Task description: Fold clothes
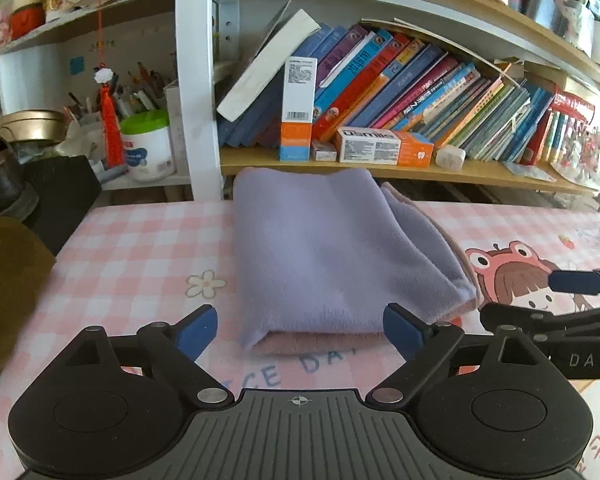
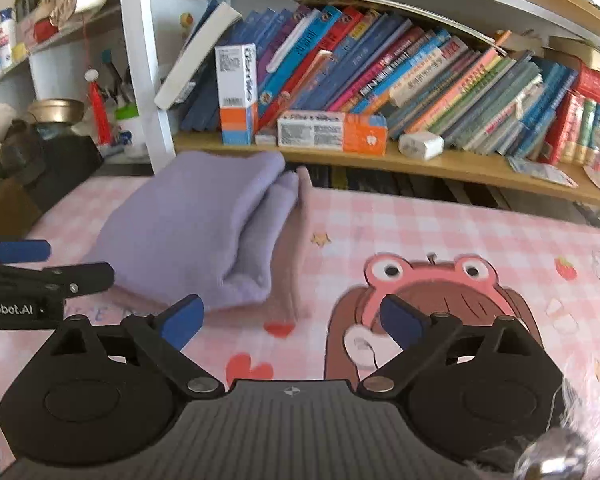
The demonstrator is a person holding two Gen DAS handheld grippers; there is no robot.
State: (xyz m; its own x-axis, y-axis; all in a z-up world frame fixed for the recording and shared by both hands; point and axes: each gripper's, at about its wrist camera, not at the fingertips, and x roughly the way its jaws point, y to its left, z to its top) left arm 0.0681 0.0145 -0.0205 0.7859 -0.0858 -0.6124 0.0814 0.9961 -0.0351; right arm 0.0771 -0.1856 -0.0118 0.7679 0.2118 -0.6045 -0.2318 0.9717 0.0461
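Note:
A folded lilac cloth lies on the pink checked table mat, with a pink layer showing under its near edge. My left gripper is open and empty, just in front of the cloth's near edge. In the right wrist view the same cloth lies ahead to the left. My right gripper is open and empty, to the right of the cloth over the frog cartoon print. The right gripper's fingers show at the right edge of the left wrist view.
A bookshelf with leaning books and toothpaste boxes stands right behind the cloth. A white shelf post rises at the back left. A tub, a pen holder and dark objects crowd the left.

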